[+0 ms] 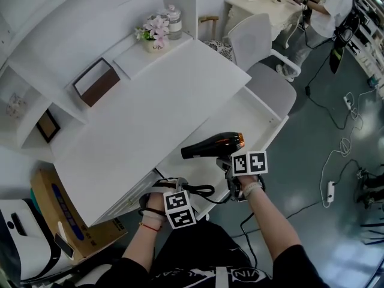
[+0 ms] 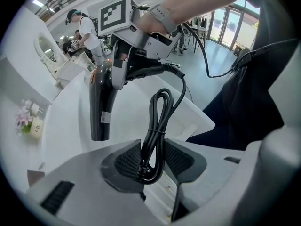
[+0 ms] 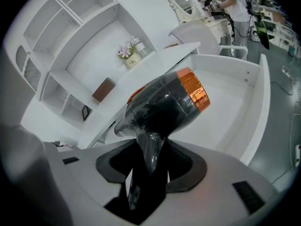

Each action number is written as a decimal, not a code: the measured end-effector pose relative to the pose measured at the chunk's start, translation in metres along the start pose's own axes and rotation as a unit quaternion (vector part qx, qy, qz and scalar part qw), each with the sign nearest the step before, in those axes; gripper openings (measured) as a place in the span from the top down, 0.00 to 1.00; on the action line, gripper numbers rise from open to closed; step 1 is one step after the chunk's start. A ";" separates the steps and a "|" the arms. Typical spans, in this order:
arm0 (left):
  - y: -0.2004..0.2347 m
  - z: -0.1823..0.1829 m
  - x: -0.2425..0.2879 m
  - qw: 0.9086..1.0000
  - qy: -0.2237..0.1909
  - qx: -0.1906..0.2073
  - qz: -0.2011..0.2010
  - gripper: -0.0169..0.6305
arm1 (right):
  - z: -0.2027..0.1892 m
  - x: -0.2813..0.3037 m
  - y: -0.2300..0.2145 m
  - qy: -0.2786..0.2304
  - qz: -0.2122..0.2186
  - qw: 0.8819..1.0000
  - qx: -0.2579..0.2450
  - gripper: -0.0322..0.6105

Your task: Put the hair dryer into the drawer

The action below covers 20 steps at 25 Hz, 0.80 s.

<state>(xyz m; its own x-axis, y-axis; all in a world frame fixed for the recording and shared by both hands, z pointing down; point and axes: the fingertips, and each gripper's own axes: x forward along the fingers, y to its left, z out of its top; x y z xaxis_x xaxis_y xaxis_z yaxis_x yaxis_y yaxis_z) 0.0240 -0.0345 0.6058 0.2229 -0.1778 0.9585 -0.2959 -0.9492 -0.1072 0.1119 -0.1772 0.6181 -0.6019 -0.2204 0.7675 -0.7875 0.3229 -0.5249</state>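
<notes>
Gripping hair dryer by its handle with right gripper, over open drawer ahead; pinching bundled cord with left gripper, just beside.

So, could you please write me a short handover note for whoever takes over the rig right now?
The right gripper is shut on the handle of the hair dryer.
The left gripper is shut on the bundled cord.
Where: the hair dryer is held over the open drawer, and the cord runs from it to the left gripper.
Done: drawer open, hair dryer and cord both in hand.
Left: lower both into the drawer, release them, then probably close it.
</notes>
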 end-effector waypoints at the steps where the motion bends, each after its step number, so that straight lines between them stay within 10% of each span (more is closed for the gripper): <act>1: 0.003 0.000 0.002 1.000 0.000 -0.003 -0.001 0.73 | 0.003 0.004 -0.001 0.006 -0.001 1.000 -0.002 0.67; 20: 0.055 0.015 0.042 0.999 0.009 -0.021 -0.034 0.73 | 0.044 0.061 -0.024 0.077 0.017 0.996 -0.032 0.67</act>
<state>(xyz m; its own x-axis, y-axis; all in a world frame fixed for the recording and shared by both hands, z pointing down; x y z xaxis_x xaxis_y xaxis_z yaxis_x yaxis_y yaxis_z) 0.0310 -0.0976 0.6367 0.2271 -0.1090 0.9677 -0.3192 -0.9472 -0.0317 0.0876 -0.2394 0.6612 -0.5966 -0.0661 0.7998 -0.7539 0.3877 -0.5304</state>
